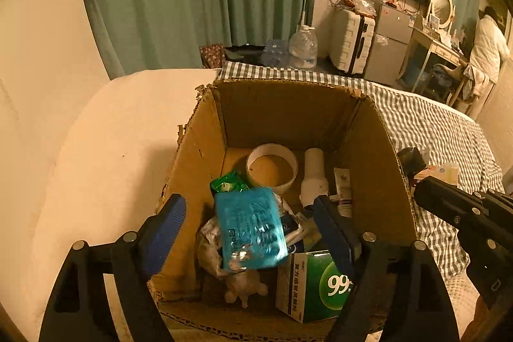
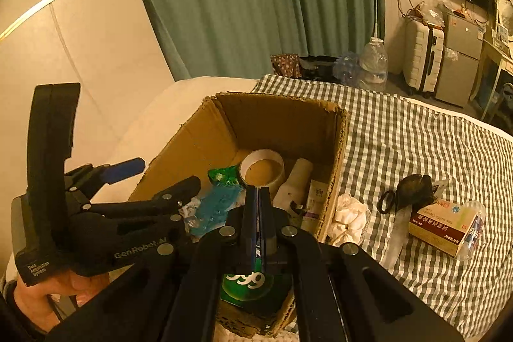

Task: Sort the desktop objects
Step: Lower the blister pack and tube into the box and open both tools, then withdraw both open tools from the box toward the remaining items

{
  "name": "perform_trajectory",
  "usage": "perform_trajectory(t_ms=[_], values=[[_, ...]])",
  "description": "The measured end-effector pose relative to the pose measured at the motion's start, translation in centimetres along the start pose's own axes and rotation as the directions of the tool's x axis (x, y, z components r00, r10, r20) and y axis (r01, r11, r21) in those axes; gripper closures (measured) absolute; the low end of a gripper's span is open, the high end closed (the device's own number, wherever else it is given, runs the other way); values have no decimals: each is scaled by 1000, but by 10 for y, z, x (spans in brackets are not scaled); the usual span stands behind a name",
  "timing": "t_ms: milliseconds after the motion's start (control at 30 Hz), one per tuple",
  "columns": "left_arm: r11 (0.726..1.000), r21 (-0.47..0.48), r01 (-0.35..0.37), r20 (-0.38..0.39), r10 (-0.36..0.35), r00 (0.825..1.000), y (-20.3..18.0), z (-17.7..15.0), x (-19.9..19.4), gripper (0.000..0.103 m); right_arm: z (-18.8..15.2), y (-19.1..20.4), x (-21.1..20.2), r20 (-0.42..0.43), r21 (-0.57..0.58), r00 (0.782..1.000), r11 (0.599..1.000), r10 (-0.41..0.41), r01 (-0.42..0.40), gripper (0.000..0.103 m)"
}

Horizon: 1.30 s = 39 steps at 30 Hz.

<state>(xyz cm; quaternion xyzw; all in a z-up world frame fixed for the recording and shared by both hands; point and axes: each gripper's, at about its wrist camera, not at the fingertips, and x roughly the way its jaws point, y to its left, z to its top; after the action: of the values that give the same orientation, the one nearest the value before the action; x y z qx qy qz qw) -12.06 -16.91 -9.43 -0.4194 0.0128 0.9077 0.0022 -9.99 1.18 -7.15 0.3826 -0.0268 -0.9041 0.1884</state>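
An open cardboard box (image 1: 288,111) stands on a checked cover. Inside lie a tape roll (image 1: 272,169), a white pipe piece (image 1: 314,178), a small tube (image 1: 342,185), a green packet (image 1: 227,183), a green "999" carton (image 1: 320,284) and crumpled wrappers. My left gripper (image 1: 250,213) hangs open over the box. A blue plastic packet (image 1: 250,229) sits between its blue pads (image 1: 170,223), blurred, with a gap on each side. My right gripper (image 2: 258,191) is shut with nothing in it, just above the box's near right part. Its dark tip (image 1: 423,185) shows beside the box wall.
On the checked cover (image 2: 400,133) right of the box lie a crumpled tissue (image 2: 348,213), a black pouch with scissors (image 2: 413,186), a clear strip (image 2: 397,233) and a medicine carton (image 2: 442,228). A white cushion (image 1: 112,133) flanks the box's left. A person (image 1: 487,50) stands far back right.
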Motion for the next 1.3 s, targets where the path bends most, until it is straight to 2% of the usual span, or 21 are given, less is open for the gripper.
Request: perform_trajectory(t_ms=[333, 767, 833, 1000, 1300], values=[[999, 18, -30, 35, 29, 999, -5, 3, -15, 19, -2, -10, -16, 0, 23, 1000, 1000, -15, 15, 102], [999, 6, -33, 55, 33, 998, -18, 6, -38, 19, -2, -21, -44, 2, 39, 999, 998, -45, 45, 101], [999, 9, -34, 54, 33, 998, -24, 6, -41, 19, -2, -22, -47, -4, 38, 999, 998, -53, 53, 99], [999, 25, -24, 73, 22, 997, -41, 9, -53, 17, -4, -32, -65, 14, 49, 997, 996, -75, 74, 75], [999, 51, -5, 108, -1, 994, -77, 12, -72, 15, -8, -60, -94, 32, 82, 993, 991, -112, 109, 65]])
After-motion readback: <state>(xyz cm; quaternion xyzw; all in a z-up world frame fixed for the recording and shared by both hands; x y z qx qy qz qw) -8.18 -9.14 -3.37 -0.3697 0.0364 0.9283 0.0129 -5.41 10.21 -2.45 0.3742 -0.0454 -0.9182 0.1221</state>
